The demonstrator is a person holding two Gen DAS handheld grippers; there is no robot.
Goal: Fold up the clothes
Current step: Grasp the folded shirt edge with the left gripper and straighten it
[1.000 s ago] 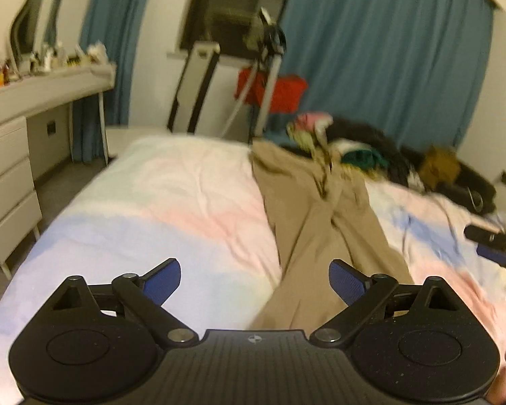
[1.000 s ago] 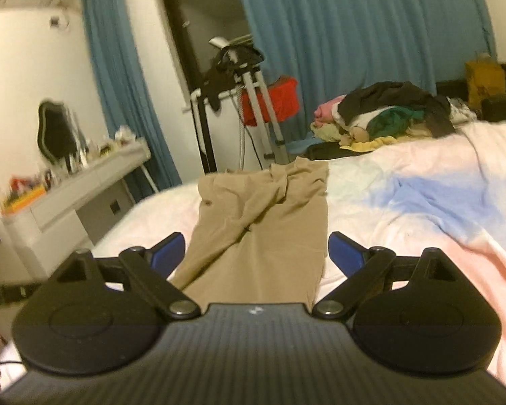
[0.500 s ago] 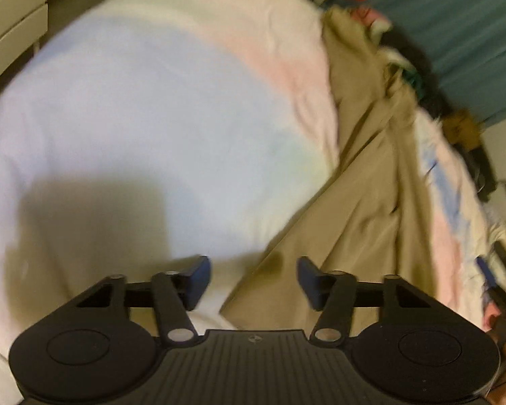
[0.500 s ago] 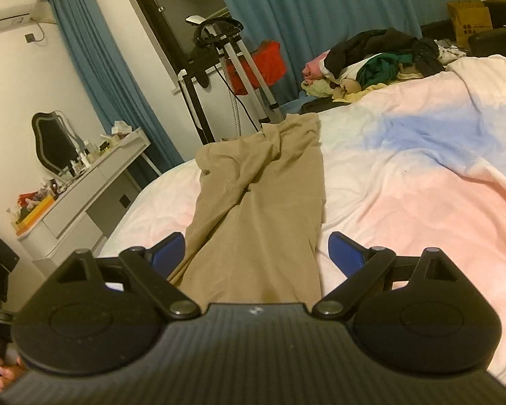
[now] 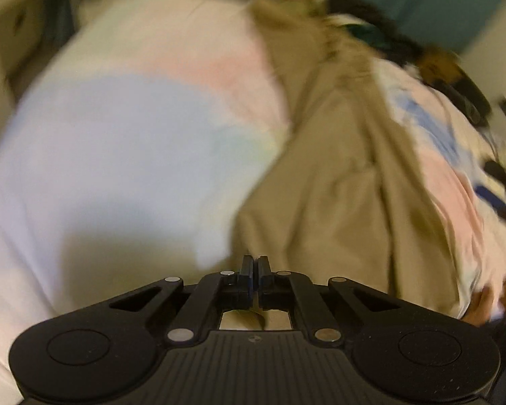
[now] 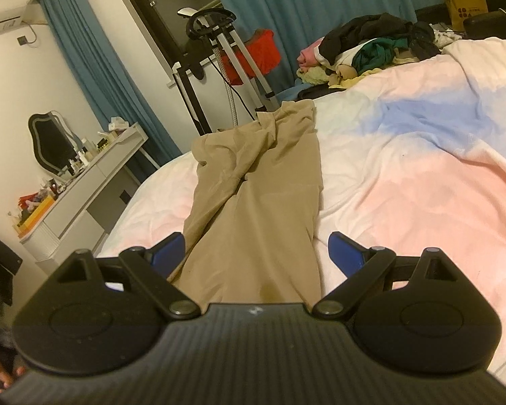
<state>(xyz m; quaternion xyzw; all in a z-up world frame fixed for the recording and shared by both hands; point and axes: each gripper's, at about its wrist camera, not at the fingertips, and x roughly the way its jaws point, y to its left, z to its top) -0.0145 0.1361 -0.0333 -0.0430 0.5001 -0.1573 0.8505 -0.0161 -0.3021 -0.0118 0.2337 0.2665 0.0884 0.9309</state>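
Bare duvet [image 6: 421, 175] open right of trousers [image 6: 256, 202]; clothes pile [image 6: 371, 47] blocks far edge.

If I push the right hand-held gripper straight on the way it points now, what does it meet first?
Most likely the tan trousers: they lie on the bed directly ahead, running between the open jaws of the right hand-held gripper. Depth is hard to judge here.
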